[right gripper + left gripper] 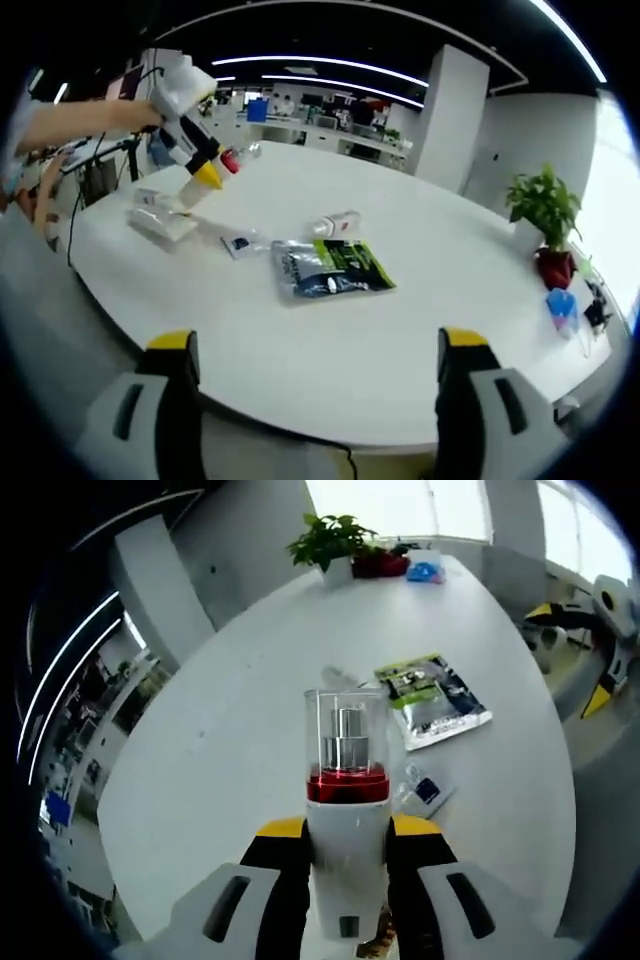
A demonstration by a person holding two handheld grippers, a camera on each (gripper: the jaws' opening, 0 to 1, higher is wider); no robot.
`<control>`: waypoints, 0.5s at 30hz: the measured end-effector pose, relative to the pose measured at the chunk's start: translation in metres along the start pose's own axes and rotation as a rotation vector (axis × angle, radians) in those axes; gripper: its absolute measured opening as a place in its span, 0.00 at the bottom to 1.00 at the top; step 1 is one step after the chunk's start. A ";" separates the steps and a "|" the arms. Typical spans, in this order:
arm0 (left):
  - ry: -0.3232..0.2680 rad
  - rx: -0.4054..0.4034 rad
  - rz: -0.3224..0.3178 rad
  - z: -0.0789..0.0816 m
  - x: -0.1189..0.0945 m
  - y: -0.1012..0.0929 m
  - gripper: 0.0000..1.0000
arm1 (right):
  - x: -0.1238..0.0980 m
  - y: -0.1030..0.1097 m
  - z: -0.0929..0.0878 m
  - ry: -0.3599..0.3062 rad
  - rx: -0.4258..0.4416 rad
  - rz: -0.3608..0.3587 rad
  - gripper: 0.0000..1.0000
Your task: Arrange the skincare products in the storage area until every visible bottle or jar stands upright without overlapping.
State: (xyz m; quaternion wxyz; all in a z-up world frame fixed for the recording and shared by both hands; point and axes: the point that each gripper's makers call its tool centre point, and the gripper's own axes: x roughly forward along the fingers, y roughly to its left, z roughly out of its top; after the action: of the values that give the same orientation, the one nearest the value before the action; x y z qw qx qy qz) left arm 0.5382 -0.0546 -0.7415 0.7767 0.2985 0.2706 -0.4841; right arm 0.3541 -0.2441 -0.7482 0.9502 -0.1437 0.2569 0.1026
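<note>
My left gripper (348, 832) is shut on a white bottle (346, 780) with a red band and a clear cap, held upright above the white table (220, 750). In the right gripper view a hand holds that gripper (196, 150) with the bottle (232, 160) over a clear shallow container (162, 218) at the table's left end. A second small white bottle (336, 224) lies on its side beside a green and black pouch (330, 268). That pouch (432, 700) lies ahead and to the right in the left gripper view. My right gripper (315, 360) hangs open over the table's near edge.
A small sachet (238, 242) lies between the container and the pouch; it is also just right of the held bottle (425, 790). A potted plant (545, 215) and a blue item (560, 305) stand at the far right end. Office desks lie beyond the table.
</note>
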 end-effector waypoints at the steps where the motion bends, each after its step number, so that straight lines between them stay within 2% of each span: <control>1: -0.008 -0.005 -0.001 0.002 0.000 -0.001 0.25 | 0.000 0.000 0.000 0.002 -0.002 0.000 0.99; 7: -0.056 -0.007 -0.017 0.018 0.000 -0.016 0.25 | 0.000 0.000 0.000 0.001 0.003 0.003 0.99; 11: -0.081 -0.026 -0.030 0.025 0.000 -0.024 0.25 | 0.001 0.004 -0.004 0.032 -0.014 0.029 0.99; 15: -0.104 -0.036 -0.031 0.030 -0.001 -0.029 0.25 | -0.001 0.002 0.000 0.017 -0.022 0.041 0.99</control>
State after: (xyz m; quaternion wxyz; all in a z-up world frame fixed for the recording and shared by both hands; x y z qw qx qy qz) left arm 0.5152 -0.0860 -0.7268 0.7873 0.2545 0.2432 -0.5062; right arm 0.3530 -0.2425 -0.7486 0.9441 -0.1497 0.2665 0.1237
